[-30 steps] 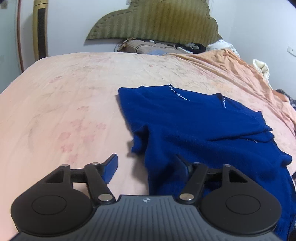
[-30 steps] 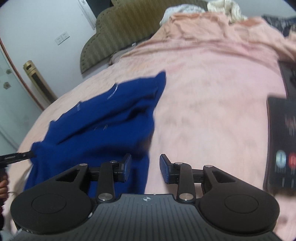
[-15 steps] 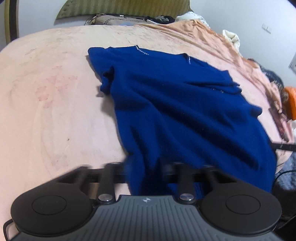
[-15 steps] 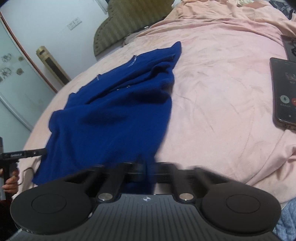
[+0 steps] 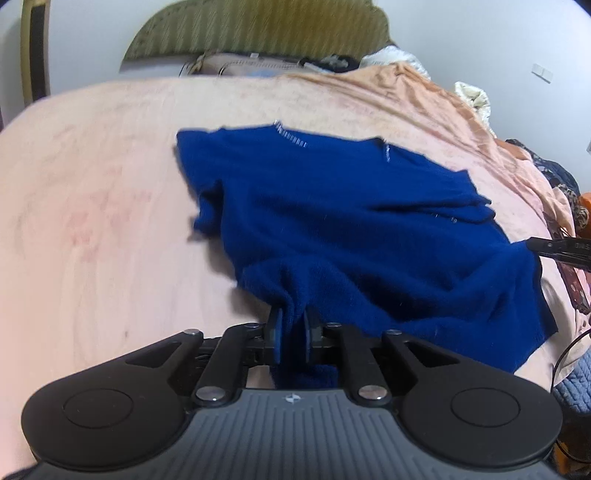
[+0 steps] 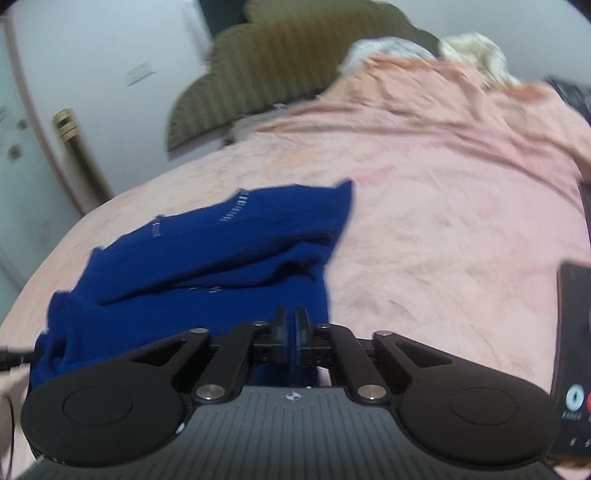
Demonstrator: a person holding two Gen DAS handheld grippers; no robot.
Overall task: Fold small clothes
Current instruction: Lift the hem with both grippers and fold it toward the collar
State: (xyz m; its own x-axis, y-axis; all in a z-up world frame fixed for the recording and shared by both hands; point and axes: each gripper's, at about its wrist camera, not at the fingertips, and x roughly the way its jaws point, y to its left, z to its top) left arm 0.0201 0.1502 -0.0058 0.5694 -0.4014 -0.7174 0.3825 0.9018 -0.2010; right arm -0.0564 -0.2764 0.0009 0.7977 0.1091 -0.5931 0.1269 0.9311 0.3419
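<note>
left wrist view: the left gripper (image 5: pixel 292 334) has its fingers pinched tight on a bunched-up bit of the hem of the blue top (image 5: pixel 354 229), fabric squeezed between the two pads and hanging down behind them. the top itself is spread over the pink bedspread (image 5: pixel 92 206), neckline toward the olive headboard (image 5: pixel 255 33), with little sparkly trim along the collar. no containers anywhere, just a pile of stuff near the headboard, too blurry to sort out. the tip of the other tool pokes in at the right edge, with some white lettering on it i can't read.

right wrist view: the right gripper (image 6: pixel 291 334) is closed down on the near edge of the blue top (image 6: pixel 207 266), pads nearly touching with cloth in between. a phone (image 6: pixel 572 354) lies on the pink bedspread (image 6: pixel 443 229) at the far right, screen lit with round call buttons, text under them unreadable. olive headboard (image 6: pixel 280 62) at the back.
</note>
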